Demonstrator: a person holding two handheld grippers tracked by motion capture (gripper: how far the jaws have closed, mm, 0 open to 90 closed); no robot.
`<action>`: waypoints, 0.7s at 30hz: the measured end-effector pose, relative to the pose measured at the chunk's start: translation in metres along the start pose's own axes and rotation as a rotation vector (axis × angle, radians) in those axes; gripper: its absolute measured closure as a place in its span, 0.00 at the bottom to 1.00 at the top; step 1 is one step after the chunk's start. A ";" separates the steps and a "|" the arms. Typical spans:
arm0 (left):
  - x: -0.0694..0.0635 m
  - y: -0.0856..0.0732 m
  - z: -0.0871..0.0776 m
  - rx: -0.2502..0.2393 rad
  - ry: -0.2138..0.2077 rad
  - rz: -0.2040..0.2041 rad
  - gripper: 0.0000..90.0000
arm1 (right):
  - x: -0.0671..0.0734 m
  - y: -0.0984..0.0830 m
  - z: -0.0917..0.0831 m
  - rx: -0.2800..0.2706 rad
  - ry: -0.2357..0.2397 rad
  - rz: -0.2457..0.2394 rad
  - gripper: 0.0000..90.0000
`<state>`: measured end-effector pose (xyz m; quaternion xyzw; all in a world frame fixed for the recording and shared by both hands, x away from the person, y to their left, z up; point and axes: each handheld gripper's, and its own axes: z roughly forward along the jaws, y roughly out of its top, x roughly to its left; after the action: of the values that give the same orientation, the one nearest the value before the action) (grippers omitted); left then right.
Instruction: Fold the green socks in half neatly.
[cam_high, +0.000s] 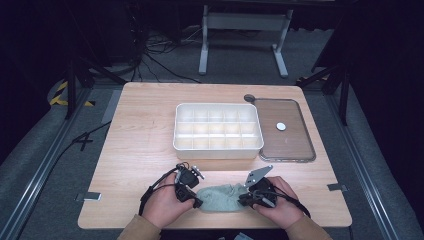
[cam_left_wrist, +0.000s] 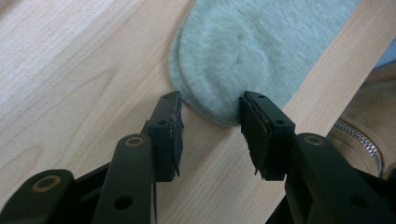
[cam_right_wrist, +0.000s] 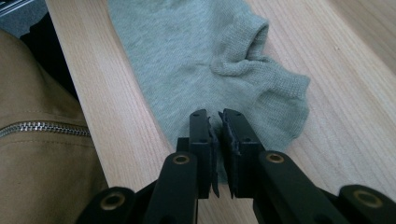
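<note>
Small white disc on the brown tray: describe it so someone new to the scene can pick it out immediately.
On the wooden table, find the white compartment box in the middle; a flat brown tray lies right beside it, on its right in the high view. The small white disc sits alone on that tray, towards its upper half. It is round, pale against the dark tray, and the tray's sole item.

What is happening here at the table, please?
A person sits at a wooden table with a two-jaw gripper in each hand, working on a grey-green sock that lies flat near the front edge. The right gripper has its jaws nearly closed over the sock's heel end and appears to pinch it. The left gripper is open, its jaws set either side of the toe end. Behind the sock stand an empty white compartment box and its lid.
</note>
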<state>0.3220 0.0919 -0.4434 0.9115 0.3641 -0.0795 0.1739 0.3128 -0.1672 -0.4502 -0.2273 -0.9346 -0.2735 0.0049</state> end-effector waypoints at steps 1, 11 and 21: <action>-0.001 0.000 0.000 0.009 -0.011 0.004 0.68 | 0.000 0.000 0.000 0.001 0.000 0.000 0.92; 0.001 0.001 0.003 -0.002 -0.069 -0.020 0.93 | 0.001 0.000 0.001 0.005 -0.012 -0.008 0.93; -0.001 0.003 -0.007 -0.035 -0.071 -0.009 0.95 | -0.002 -0.002 -0.005 -0.035 -0.011 0.003 0.93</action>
<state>0.3232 0.0921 -0.4362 0.9033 0.3631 -0.1063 0.2023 0.3133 -0.1721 -0.4467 -0.2305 -0.9293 -0.2885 -0.0038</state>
